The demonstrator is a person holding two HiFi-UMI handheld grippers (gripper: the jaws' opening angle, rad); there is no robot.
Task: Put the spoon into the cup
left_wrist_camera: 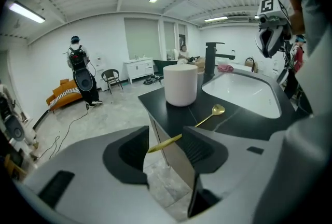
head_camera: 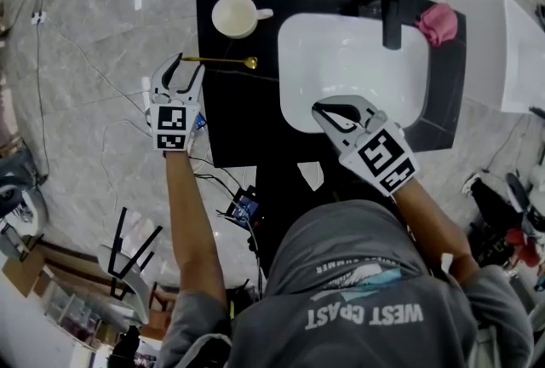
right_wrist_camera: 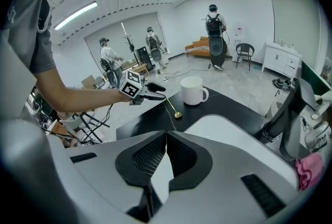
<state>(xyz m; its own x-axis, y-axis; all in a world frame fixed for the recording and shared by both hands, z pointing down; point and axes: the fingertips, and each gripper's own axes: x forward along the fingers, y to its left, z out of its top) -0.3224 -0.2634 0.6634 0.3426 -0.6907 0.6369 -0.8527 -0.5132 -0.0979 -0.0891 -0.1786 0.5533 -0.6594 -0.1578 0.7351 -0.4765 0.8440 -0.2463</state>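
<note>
Writing: "WEST COAST" is read on the back of the person's grey shirt [head_camera: 366, 313] (upside down in the head view). The smaller print above it cannot be made out.
Markers: one cube [head_camera: 172, 126] with black-and-white square markers is carried on each hand-held gripper.
Count: one spoon, one cup, one sink, one faucet, one pink cloth, two hand-held grippers.
Spoon: the gold spoon [head_camera: 217, 60] [left_wrist_camera: 199, 122] is laid flat on the black counter [head_camera: 238, 119]. It lies on the near side of the cup and apart from it, with its bowl towards the sink and its handle end past the counter's left edge.
Cup: the white cup [head_camera: 234, 16] [left_wrist_camera: 180, 84] [right_wrist_camera: 193, 90] is stood upright near the far left corner. Only its white inside is seen, and the spoon is not in it.
Sink: the white sink [head_camera: 341, 60] is set in the counter's right part. A black faucet [head_camera: 393, 8] stands at its far rim, with a pink cloth [head_camera: 436, 23] beside it.
Left side: the left hand-held gripper [head_camera: 187, 64] [left_wrist_camera: 166, 140] is held at the counter's left edge. Its jaws are spread wide, and the spoon's handle tip lies between them, not pinched.
Right side: the right hand-held gripper [head_camera: 317, 109] [right_wrist_camera: 166, 135] is held over the sink's near rim. Its jaws are brought together and nothing is gripped.
</note>
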